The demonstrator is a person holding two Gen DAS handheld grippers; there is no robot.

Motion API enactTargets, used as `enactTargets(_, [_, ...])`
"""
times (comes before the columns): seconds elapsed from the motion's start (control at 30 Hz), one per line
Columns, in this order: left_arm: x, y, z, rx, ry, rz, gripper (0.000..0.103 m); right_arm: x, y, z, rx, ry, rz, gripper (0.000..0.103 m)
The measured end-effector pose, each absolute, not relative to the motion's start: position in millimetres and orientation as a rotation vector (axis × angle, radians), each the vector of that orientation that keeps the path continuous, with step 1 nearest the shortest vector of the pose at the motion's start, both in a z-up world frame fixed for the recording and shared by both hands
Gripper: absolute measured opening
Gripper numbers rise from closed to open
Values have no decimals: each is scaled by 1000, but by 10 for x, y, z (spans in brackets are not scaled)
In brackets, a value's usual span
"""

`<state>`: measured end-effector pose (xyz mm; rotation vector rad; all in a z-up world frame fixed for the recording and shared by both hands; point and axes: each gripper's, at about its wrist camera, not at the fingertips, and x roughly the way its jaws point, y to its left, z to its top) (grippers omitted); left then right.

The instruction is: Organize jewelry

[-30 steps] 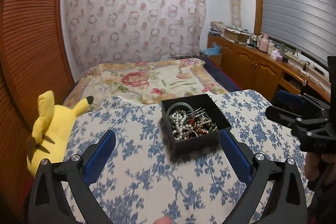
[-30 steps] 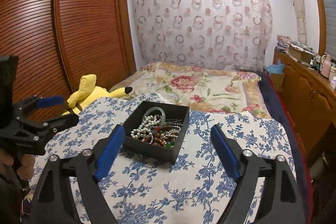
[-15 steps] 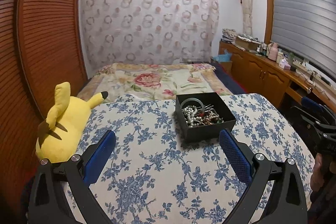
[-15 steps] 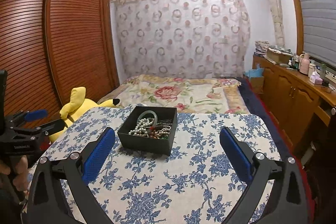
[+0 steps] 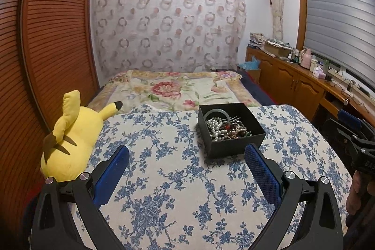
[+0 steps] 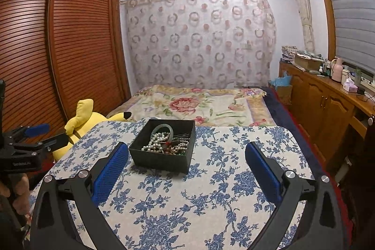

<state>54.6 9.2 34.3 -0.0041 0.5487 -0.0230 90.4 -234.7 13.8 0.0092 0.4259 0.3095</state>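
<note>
A black open box [image 5: 230, 130] [image 6: 164, 148] stands on the blue-flowered cloth of the table [image 5: 164, 179] [image 6: 211, 191]. Inside lie a pearl string [image 5: 216, 127] [image 6: 155, 141], a pale green bangle [image 5: 216, 112] [image 6: 163, 127] and a tangle of darker beads. My left gripper [image 5: 186, 156] hangs open short of the box, which sits just beyond its right finger. My right gripper [image 6: 186, 154] is open too, with the box beyond its left finger. Nothing is between either pair of blue pads. Each gripper shows at the edge of the other's view.
A yellow plush toy [image 5: 70, 132] [image 6: 86, 118] lies at the table's left edge against a slatted wooden wardrobe [image 6: 58, 50]. Behind the table is a bed with a flowered cover [image 5: 178, 90]. A wooden cabinet run [image 6: 328, 104] with bottles lines the right wall.
Both grippers pulled back from the box during the first half second, so it now looks smaller and farther. The right gripper's jaws spread a little wider. Since then nothing has moved.
</note>
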Motion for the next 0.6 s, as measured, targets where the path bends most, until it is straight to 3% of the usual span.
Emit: enactTargets(0.6, [547,107,299,0,545,-15,95,867,-2314,128,15,419,291,100])
